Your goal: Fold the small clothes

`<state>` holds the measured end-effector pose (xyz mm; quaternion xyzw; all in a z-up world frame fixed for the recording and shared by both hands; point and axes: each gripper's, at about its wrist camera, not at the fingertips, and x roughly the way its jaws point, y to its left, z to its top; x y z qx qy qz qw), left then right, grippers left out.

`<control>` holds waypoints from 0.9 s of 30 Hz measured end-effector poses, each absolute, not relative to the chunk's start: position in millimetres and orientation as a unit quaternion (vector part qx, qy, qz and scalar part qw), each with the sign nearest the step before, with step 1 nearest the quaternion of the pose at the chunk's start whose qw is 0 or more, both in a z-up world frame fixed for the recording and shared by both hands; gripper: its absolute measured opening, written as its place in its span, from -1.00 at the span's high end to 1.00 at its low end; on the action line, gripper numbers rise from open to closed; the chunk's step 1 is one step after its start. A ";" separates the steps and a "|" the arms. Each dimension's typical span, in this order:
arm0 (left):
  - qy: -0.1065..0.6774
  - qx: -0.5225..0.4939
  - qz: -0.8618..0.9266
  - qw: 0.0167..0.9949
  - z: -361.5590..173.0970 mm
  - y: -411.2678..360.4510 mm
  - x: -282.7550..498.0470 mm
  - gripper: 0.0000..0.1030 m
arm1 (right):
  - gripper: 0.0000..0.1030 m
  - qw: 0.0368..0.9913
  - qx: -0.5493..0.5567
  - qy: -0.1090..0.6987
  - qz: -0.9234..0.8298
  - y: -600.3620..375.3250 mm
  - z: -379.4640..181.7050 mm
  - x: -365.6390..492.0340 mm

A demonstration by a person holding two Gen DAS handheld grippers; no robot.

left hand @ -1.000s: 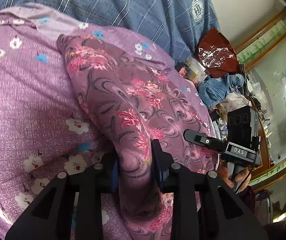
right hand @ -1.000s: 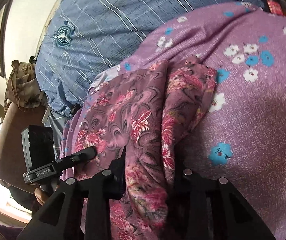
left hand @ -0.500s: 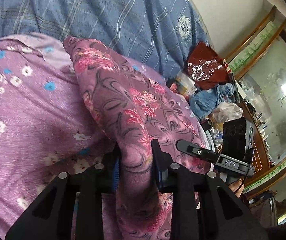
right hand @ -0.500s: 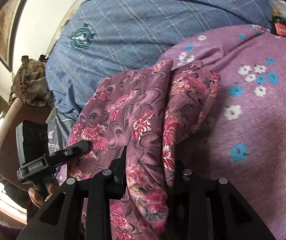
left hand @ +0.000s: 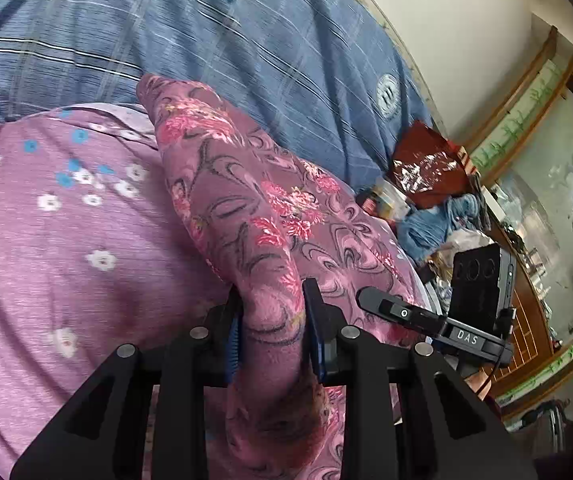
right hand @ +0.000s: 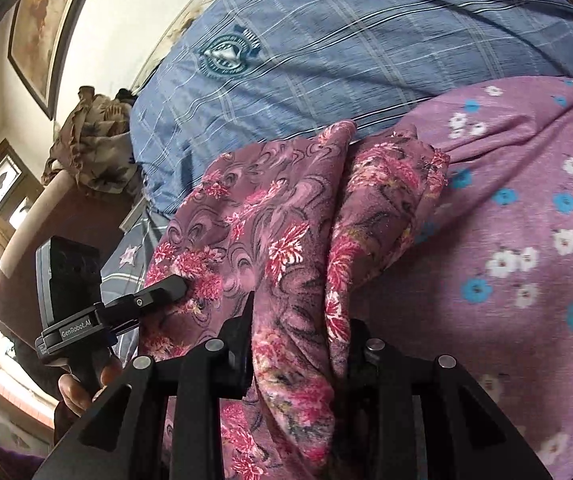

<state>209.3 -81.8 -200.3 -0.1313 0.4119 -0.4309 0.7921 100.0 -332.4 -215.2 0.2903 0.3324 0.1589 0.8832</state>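
A mauve garment with pink flowers and dark swirls (left hand: pixel 254 208) hangs stretched between my two grippers above a lilac cloth with small white and blue flowers (left hand: pixel 66 240). My left gripper (left hand: pixel 272 316) is shut on one bunched edge of the garment. My right gripper (right hand: pixel 298 328) is shut on the other edge (right hand: pixel 286 248), where the fabric is doubled into two folds. The right gripper shows in the left wrist view (left hand: pixel 426 316), and the left gripper shows in the right wrist view (right hand: pixel 142 300). The garment's lower part hangs out of sight below the fingers.
A blue plaid sheet with round crests (left hand: pixel 246 40) covers the bed behind the lilac cloth (right hand: pixel 526 240). A red plastic bag (left hand: pixel 426 164) and blue clothes (left hand: pixel 438 220) lie at the bed's far side. A brown patterned bundle (right hand: pixel 94 140) sits on a headboard.
Both grippers have lifted and tilted back with the garment. More of the blue sheet and the wall shows now. The grip on the garment is unchanged.
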 end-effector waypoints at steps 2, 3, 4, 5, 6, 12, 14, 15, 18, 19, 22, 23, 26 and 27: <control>0.410 -0.134 -0.425 0.796 -198.9 -75.0 210.6 0.52 | 0.39 0.883 0.286 0.335 0.164 -324.2 -215.2 104.1; 0.409 -0.135 -0.420 0.799 -198.5 -70.6 211.8 0.52 | 0.39 0.882 0.284 0.336 0.167 -319.3 -215.1 106.3; 0.409 -0.137 -0.417 0.800 -197.9 -67.7 211.7 0.52 | 0.39 0.882 0.282 0.338 0.170 -314.0 -214.9 108.6; 0.408 -0.139 -0.414 0.802 -198.0 -64.0 212.9 0.52 | 0.39 0.882 0.280 0.338 0.173 -309.2 -214.6 110.7; 0.408 -0.141 -0.411 0.803 -198.3 -59.7 214.2 0.52 | 0.39 0.881 0.280 0.338 0.175 -305.9 -214.3 111.7; 0.404 -0.144 -0.400 0.810 -198.2 -39.8 215.4 0.52 | 0.39 0.879 0.278 0.338 0.192 -286.4 -212.8 117.7; 0.403 -0.145 -0.398 0.812 -198.9 -33.6 215.6 0.52 | 0.39 0.878 0.274 0.338 0.198 -281.1 -212.9 118.7; 0.402 -0.144 -0.396 0.813 -199.1 -30.8 215.1 0.52 | 0.39 0.878 0.272 0.339 0.200 -278.7 -212.9 119.0; 0.403 -0.146 -0.392 0.814 -199.3 -24.8 215.0 0.52 | 0.39 0.878 0.269 0.339 0.205 -272.6 -212.7 120.2; 0.403 -0.146 -0.391 0.815 -199.4 -23.3 214.8 0.52 | 0.39 0.878 0.268 0.339 0.206 -270.6 -212.6 120.5; 0.404 -0.147 -0.388 0.815 -199.7 -20.7 214.2 0.52 | 0.39 0.878 0.265 0.339 0.210 -268.2 -212.0 121.1; 0.405 -0.147 -0.387 0.815 -199.9 -19.6 214.3 0.52 | 0.39 0.878 0.264 0.339 0.211 -267.4 -211.8 121.4; 0.405 -0.148 -0.386 0.816 -199.5 -18.0 214.3 0.52 | 0.39 0.877 0.264 0.340 0.213 -266.9 -212.2 122.7; 0.405 -0.148 -0.385 0.816 -199.4 -17.9 214.3 0.52 | 0.39 0.877 0.264 0.340 0.214 -266.6 -212.2 123.2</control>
